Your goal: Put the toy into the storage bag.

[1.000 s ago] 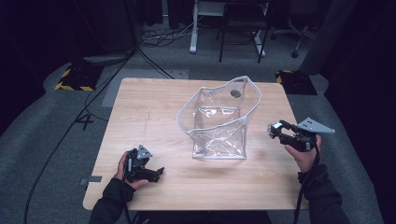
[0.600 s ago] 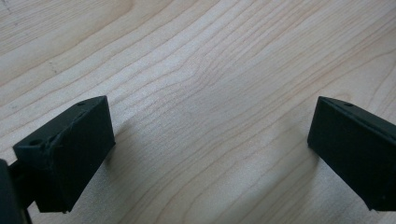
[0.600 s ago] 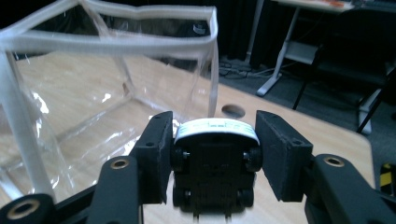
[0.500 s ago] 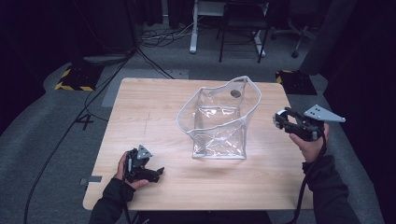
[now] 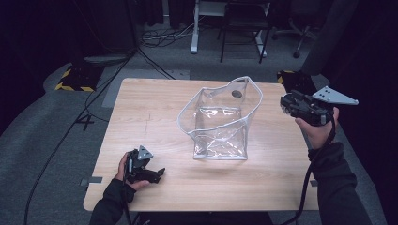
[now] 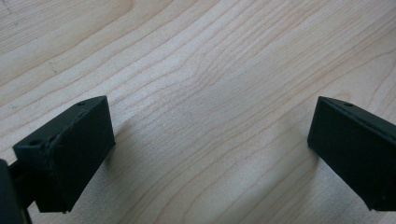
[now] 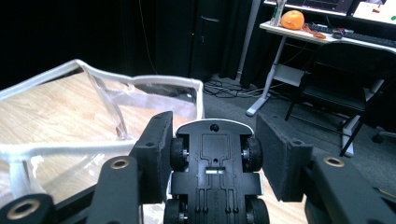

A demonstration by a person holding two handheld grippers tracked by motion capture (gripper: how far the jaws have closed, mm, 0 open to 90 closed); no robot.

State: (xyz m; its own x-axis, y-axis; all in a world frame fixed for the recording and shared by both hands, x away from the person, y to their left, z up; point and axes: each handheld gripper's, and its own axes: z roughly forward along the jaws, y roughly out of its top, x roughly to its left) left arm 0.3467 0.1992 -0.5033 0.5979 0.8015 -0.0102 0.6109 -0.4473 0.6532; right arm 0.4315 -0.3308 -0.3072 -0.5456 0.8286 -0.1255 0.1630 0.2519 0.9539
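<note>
A clear plastic bag point(image 5: 220, 122) with white trim stands open-topped in the middle of the wooden table point(image 5: 150, 108). To its right, my right gripper point(image 5: 288, 104) is held up in the air, level with the bag's rim. In the right gripper view its jaws point(image 7: 215, 135) are shut on a black toy car point(image 7: 215, 168), underside towards the camera, with the bag's rim point(image 7: 93, 107) just ahead and to the left. My left gripper point(image 5: 157, 174) rests low near the table's front left. Its jaws point(image 6: 210, 149) are open over bare wood point(image 6: 210, 70).
Behind the table are a white desk point(image 5: 225, 9) and a black chair point(image 5: 244, 28). Cables point(image 5: 94, 103) trail across the grey floor, and yellow-black striped plates point(image 5: 72, 79) lie at the back left. The table's right edge is below my right hand.
My right gripper, with the toy car, has risen and moved back and slightly right beside the bag. The left gripper and the bag have stayed put.
</note>
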